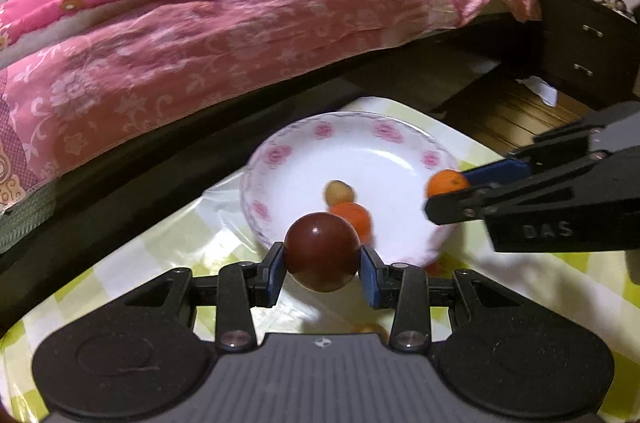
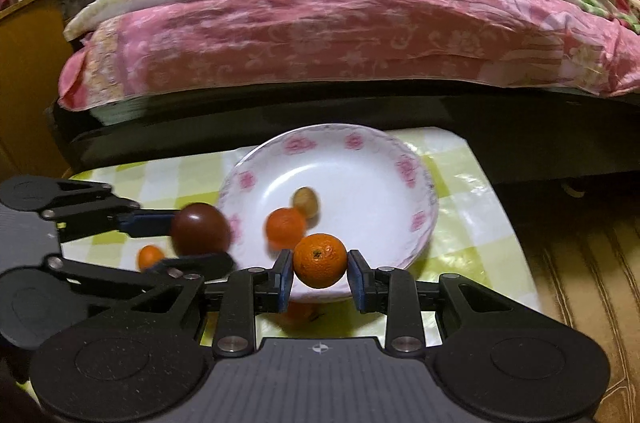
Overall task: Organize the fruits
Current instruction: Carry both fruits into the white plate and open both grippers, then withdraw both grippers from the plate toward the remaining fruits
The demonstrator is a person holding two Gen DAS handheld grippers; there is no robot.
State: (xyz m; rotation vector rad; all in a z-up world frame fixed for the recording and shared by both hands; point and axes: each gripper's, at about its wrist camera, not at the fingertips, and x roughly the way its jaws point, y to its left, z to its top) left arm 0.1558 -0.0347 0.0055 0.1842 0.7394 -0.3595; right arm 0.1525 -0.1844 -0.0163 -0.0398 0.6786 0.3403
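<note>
Between the blue pads of the left gripper (image 1: pixel 322 257) sits a smooth, glossy dark-red round fruit (image 1: pixel 322 251), pinched at its two sides, its skin catching a small white highlight. Its black fingers are flat linked bars with silver rivets, mounted on a ribbed grey body. Off to that gripper's right, the right gripper (image 2: pixel 320 273) pinches a small orange (image 2: pixel 320 260) the same way; the peel is dimpled and matte, with a dark stem scar facing the camera. Both held fruits hang near the front rim of a shallow round plate (image 2: pixel 404 167), white and shiny like glazed ceramic, with pink flower prints and a faint grey pattern round its edge.

Inside the plate lie two fruits touching or nearly so: another orange (image 2: pixel 285 227), blurred, and behind it a smaller tan-brown oval fruit (image 2: pixel 305 202) with a duller skin. One more little orange fruit (image 2: pixel 150 257) rests on the table (image 2: pixel 472 223), outside the plate, under the left gripper's fingers. A glossy plastic cloth in pale green and white checks covers the table.

Beyond the table stands a dark bed frame (image 1: pixel 168 159) carrying a rumpled pink floral quilt (image 1: pixel 240 31) with a cream and green blanket on top.
</note>
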